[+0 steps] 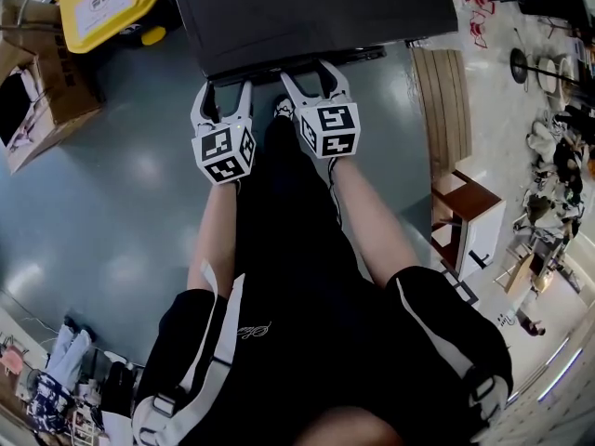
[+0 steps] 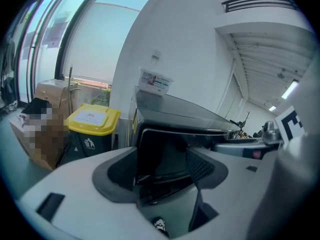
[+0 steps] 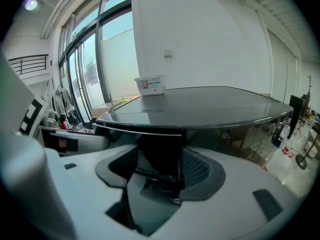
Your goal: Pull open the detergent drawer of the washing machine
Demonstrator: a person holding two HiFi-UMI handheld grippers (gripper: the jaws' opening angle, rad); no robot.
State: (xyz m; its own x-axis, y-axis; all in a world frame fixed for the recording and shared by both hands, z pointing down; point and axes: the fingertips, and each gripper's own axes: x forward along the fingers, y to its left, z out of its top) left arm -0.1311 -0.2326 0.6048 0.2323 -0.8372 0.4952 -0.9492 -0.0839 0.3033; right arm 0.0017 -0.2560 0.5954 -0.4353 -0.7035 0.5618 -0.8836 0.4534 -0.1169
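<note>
The dark washing machine (image 1: 316, 7) fills the top middle of the head view. Both grippers sit at its front edge, side by side. My left gripper (image 1: 223, 89) is open; in the left gripper view (image 2: 162, 169) its jaws frame the machine's upper left front corner and a dark front panel (image 2: 167, 151), the detergent drawer's front as far as I can tell. My right gripper (image 1: 310, 74) is open too; in the right gripper view (image 3: 159, 170) its jaws stand on either side of a dark panel (image 3: 160, 146) under the top's rim, beside a vertical seam. Neither grips anything.
A yellow-lidded bin (image 1: 107, 3) and a cardboard box (image 1: 37, 82) stand to the machine's left. A wooden slatted bench (image 1: 446, 110) is on the right. A small white box (image 3: 150, 85) rests on the machine's top at the back. The person's legs and a shoe (image 1: 282, 108) are below the grippers.
</note>
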